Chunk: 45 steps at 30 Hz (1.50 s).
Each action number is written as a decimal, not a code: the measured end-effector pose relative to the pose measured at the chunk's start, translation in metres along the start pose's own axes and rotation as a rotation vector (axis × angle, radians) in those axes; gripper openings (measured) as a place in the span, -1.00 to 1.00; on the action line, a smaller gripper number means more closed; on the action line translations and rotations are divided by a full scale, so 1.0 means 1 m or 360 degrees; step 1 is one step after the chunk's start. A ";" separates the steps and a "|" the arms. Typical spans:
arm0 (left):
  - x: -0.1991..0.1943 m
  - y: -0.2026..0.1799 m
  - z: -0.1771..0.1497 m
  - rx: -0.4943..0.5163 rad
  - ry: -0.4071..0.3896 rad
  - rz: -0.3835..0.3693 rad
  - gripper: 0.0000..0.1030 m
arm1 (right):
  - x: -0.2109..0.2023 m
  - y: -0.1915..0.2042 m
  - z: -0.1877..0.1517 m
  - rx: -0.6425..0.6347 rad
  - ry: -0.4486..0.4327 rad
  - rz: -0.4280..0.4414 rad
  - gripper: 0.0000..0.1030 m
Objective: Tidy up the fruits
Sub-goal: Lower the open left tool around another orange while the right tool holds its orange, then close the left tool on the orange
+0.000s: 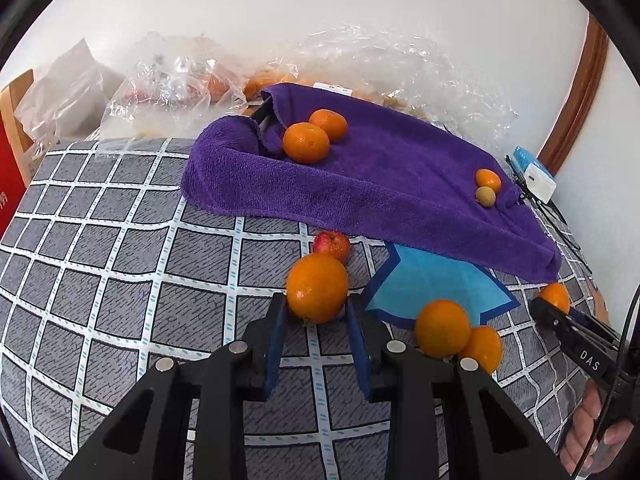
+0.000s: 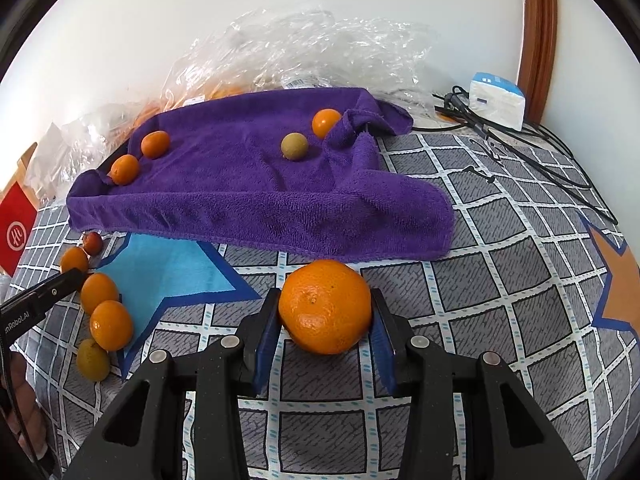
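Observation:
My left gripper [image 1: 316, 304] is shut on an orange [image 1: 317, 288] that rests on the checked bedspread [image 1: 120, 264]. A small red fruit [image 1: 331, 245] lies just behind it. Two more oranges [image 1: 442, 328] sit to its right. My right gripper [image 2: 325, 305] is shut on a larger mandarin [image 2: 325, 306] in front of the purple towel [image 2: 260, 192]. On the towel lie two mandarins [image 2: 155, 144] at the left, with a small orange [image 2: 326, 122] and a tan round fruit [image 2: 294, 146] at the right. Several oranges [image 2: 111, 325] lie at the left beside the other gripper's finger.
Crumpled clear plastic bags [image 2: 320, 48] with more fruit lie behind the towel against the wall. A white box [image 2: 496, 100] and black cables [image 2: 520, 148] sit at the back right by a wooden door frame [image 2: 540, 20]. A red box [image 2: 18, 232] stands at the left edge.

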<state>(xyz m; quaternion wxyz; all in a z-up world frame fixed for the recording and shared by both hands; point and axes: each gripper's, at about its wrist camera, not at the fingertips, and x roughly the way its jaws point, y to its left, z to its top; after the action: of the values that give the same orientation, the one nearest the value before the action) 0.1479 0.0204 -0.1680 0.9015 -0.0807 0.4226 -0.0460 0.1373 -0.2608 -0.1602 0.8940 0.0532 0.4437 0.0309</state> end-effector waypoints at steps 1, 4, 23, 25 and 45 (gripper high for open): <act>0.000 0.000 0.000 -0.0001 -0.0001 0.0000 -0.43 | 0.000 0.000 0.000 -0.0003 0.0000 -0.0003 -0.19; 0.001 -0.001 0.002 -0.0003 -0.0004 -0.0014 -0.17 | 0.000 0.002 0.000 -0.0012 0.0001 -0.0013 -0.19; 0.004 -0.001 0.011 -0.0066 -0.0041 -0.0020 -0.12 | 0.000 0.002 0.000 -0.0022 0.0001 -0.0022 -0.18; 0.003 -0.001 0.011 -0.0061 -0.0052 -0.0023 -0.15 | 0.000 0.002 0.000 -0.0023 0.0001 -0.0023 -0.18; -0.005 -0.005 0.010 -0.0001 -0.0125 -0.0065 -0.42 | 0.000 0.002 0.000 -0.0022 0.0001 -0.0022 -0.18</act>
<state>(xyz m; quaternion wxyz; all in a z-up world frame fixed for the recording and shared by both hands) 0.1521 0.0176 -0.1574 0.9163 -0.0913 0.3852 -0.0613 0.1376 -0.2585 -0.1596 0.8944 0.0441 0.4441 0.0278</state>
